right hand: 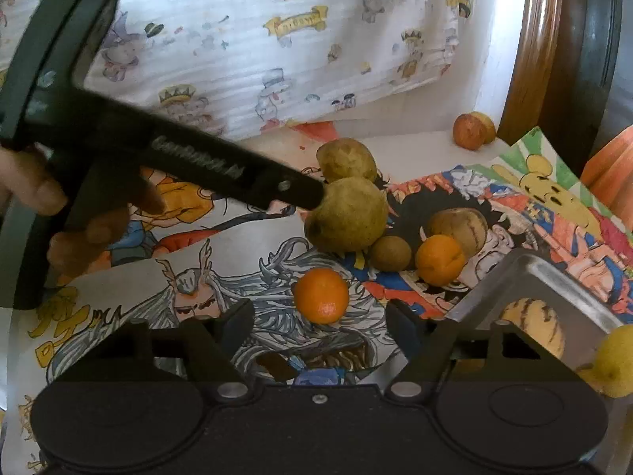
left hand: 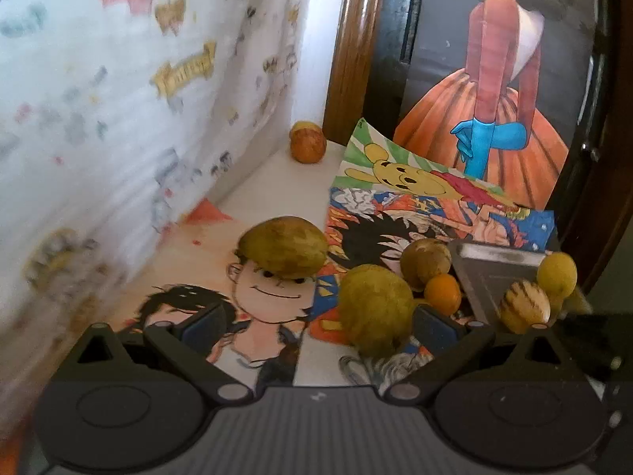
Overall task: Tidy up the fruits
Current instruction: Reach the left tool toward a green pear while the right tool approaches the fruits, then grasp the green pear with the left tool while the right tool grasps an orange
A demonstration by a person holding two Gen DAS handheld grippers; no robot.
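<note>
orange (right hand: 321,295) before right hand-held gripper (right hand: 320,322), unseen from left wrist

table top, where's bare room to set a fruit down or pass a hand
Free: the white strip between the patterned white cloth and the cartoon drawings, up to the reddish round fruit in the corner. Crowded: the green-yellow pears, small oranges and metal tray bunch together on the right.

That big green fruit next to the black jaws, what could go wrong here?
The left gripper is open beside the green fruit, nothing held. A nudge could roll it into the small brown fruit and orange touching it. The drawing sheets under them overlap loosely and might slide.
</note>
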